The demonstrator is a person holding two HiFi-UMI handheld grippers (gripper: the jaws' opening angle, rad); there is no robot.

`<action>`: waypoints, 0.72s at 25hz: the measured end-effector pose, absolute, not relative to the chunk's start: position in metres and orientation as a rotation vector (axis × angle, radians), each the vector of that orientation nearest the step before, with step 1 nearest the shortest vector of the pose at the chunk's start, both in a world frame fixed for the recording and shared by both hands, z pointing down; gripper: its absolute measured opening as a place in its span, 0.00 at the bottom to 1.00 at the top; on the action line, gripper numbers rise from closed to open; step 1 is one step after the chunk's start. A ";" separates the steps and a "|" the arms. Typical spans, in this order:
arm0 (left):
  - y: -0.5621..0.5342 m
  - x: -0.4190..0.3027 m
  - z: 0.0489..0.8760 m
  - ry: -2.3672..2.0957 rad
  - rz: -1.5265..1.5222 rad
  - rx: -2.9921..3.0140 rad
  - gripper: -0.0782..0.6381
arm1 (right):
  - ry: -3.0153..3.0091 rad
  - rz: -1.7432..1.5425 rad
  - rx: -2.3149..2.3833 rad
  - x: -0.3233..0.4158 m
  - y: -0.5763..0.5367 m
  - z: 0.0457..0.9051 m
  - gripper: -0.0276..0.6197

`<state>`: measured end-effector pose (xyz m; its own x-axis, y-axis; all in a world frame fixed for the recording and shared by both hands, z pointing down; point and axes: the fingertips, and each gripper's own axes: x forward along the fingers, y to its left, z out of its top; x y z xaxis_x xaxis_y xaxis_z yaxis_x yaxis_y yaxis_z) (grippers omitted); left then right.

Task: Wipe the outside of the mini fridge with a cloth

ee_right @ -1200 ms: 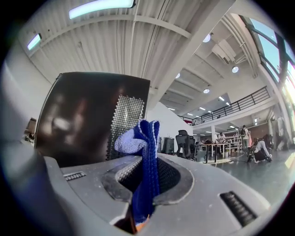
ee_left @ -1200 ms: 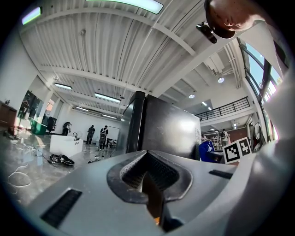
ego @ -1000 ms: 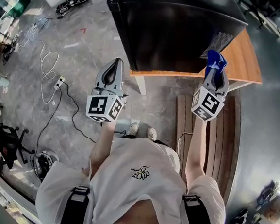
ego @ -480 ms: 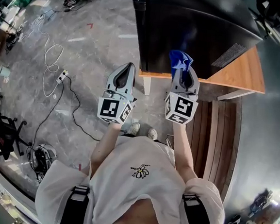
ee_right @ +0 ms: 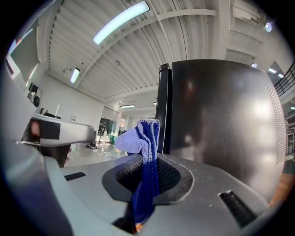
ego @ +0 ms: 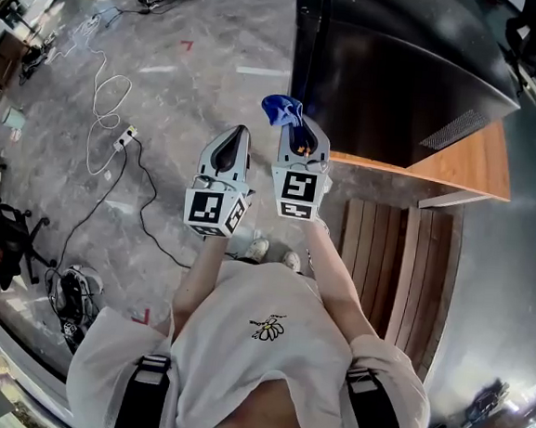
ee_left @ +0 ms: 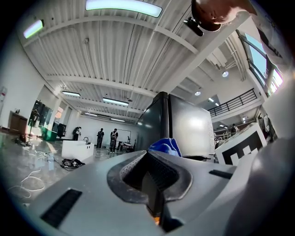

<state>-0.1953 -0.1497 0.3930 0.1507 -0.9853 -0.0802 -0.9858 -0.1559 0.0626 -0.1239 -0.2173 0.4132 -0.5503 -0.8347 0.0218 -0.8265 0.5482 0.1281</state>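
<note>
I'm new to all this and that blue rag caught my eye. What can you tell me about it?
The blue cloth looks like soft, ribbed microfibre, folded into a narrow bunch. The jaws of the right gripper are shut on it; its free end stands up above them and flops to one side. It sits by the front corner of the black mini fridge; whether it touches the fridge cannot be told.

white tee [ego: 238, 346] | daisy print [ego: 269, 329] | black straps [ego: 144, 389] | left tongs [ego: 237, 131], right tongs [ego: 299, 133]: grey
</note>
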 end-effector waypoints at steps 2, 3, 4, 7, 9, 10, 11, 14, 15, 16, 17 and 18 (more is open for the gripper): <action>-0.150 -0.197 0.392 2.040 0.162 -2.376 0.12 | -2.672 -0.151 1.453 -0.124 -0.222 0.417 0.14; -0.150 -0.197 0.391 2.038 0.164 -2.377 0.12 | -2.662 -0.147 1.461 -0.122 -0.224 0.419 0.14; -0.151 -0.197 0.391 2.035 0.164 -2.379 0.12 | -2.655 -0.146 1.467 -0.120 -0.226 0.419 0.14; -0.152 -0.193 0.389 2.020 0.167 -2.389 0.12 | -2.637 -0.167 1.477 -0.111 -0.229 0.419 0.14; -0.153 -0.190 0.389 2.010 0.168 -2.395 0.12 | -2.625 -0.172 1.493 -0.104 -0.230 0.420 0.14; -0.154 -0.188 0.389 2.004 0.168 -2.400 0.12 | -2.619 -0.170 1.504 -0.099 -0.231 0.421 0.14; -0.155 -0.186 0.389 1.997 0.167 -2.405 0.12 | -2.611 -0.169 1.517 -0.095 -0.232 0.421 0.14; -0.158 -0.180 0.390 1.980 0.166 -2.419 0.12 | -2.581 -0.167 1.570 -0.075 -0.235 0.421 0.14; -0.158 -0.177 0.391 1.975 0.167 -2.426 0.12 | -2.568 -0.163 1.592 -0.066 -0.237 0.422 0.14; -0.159 -0.174 0.391 1.969 0.169 -2.433 0.12 | -2.554 -0.161 1.613 -0.056 -0.238 0.422 0.14; -0.160 -0.170 0.391 1.960 0.172 -2.440 0.12 | -2.537 -0.163 1.634 -0.046 -0.240 0.422 0.14; -0.161 -0.165 0.391 1.949 0.174 -2.449 0.12 | -2.518 -0.167 1.655 -0.035 -0.242 0.422 0.14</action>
<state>-0.1652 -0.1613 0.3909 0.2207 -0.9711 -0.0910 -0.9718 -0.2269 0.0640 -0.0345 -0.2417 0.4221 -0.3934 -0.9184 0.0423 -0.9048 0.3949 0.1595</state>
